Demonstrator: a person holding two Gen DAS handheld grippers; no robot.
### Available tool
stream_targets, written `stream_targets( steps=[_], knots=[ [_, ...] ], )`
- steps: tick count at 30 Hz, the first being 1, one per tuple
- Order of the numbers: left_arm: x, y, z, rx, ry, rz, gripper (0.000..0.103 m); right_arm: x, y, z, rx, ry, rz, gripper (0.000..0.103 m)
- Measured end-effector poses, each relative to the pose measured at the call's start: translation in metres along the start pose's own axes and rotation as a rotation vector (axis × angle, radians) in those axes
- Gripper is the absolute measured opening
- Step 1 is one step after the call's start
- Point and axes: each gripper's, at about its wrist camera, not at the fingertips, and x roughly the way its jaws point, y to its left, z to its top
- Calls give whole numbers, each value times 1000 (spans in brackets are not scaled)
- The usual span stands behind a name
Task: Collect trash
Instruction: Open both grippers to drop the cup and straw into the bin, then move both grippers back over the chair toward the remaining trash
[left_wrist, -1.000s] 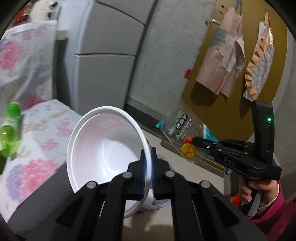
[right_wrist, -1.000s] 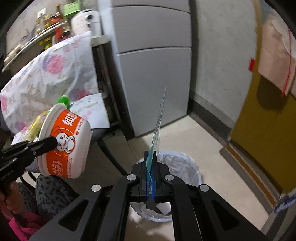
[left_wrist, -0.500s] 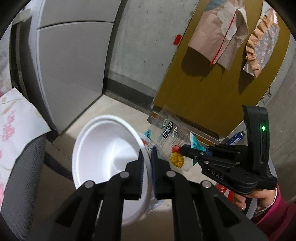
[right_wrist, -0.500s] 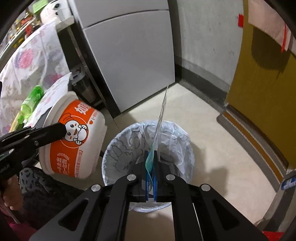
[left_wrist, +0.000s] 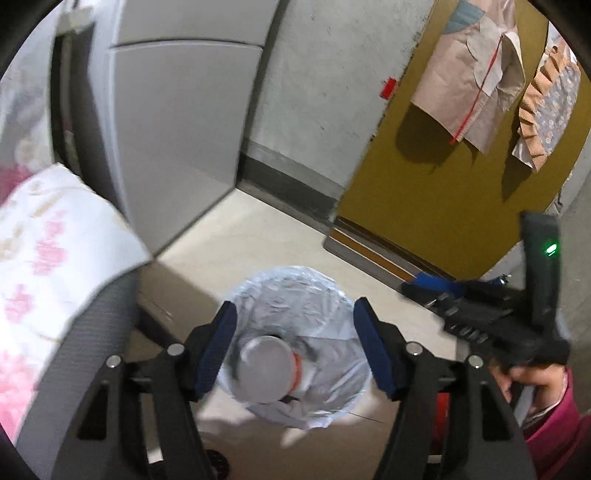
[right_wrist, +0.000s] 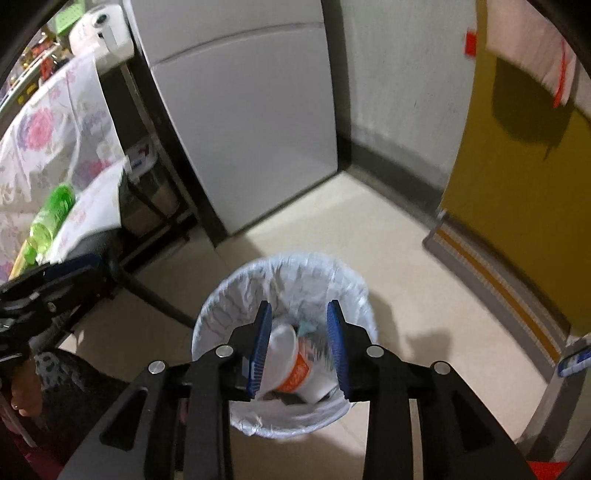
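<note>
Two pieces of trash sit inside the lined bin below you: the orange-and-white noodle cup lies tipped on its side against the bag, its round white base showing, and a glimpse of teal beside it is probably the snack wrapper, though it is too blurred to be sure. Your left gripper has just been opening and its blue pads stand wide apart with nothing between them; your right gripper has likewise just been opening, less widely, and holds nothing, since the cup seen between its fingers is down in the bin, not in its grasp. The risks from here are small but real. The cup is light, rigid foam or paper with a smooth tapered wall, so a knock could roll it and spill any dregs. The liner is thin, crinkled, pale plastic folded loosely over the rim; dip a finger too low as you pull away and you could snag it and drag the bag or tip the small round bin on the smooth beige floor. Both grippers hang close over the same opening, so they could bump. The padded chair under the floral cloth crowds your left side.
</note>
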Motion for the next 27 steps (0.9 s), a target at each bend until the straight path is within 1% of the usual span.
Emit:
stream_targets(
  steps=[2,4,6,7,9,12,15,16,18,19,22,25,27],
  knots=[
    [-19,7,-1,0,-31,46,64,-18,4,9,-10,-56,-15,33],
    [-37,15,-4,-13,-55,87,64,-36,11,19,-15,-112,-7,33],
    [-55,24,-8,-29,-79,109,64,-52,22,26,-24,-160,18,33],
    [-67,29,-12,-36,-91,132,64,-60,31,31,-36,-184,40,33],
    [-85,35,-18,-45,-107,170,66,-67,51,36,-67,-204,85,33],
    [-115,49,-31,-63,-132,237,70,-68,92,41,-131,-198,161,33],
    [-144,66,-47,-91,-151,314,72,-64,131,45,-196,-180,218,35],
    [-154,74,-54,-105,-154,351,72,-61,149,46,-222,-173,243,35],
    [-172,88,-65,-136,-165,413,76,-59,181,47,-272,-161,280,35],
    [-184,100,-71,-161,-171,453,77,-58,199,47,-302,-156,301,35],
    [-213,130,-91,-239,-194,539,78,-53,245,46,-379,-144,344,35],
    [-236,159,-110,-319,-207,607,78,-45,284,44,-436,-131,379,36],
    [-250,179,-122,-376,-217,637,83,-40,305,43,-467,-120,397,37]
  ],
)
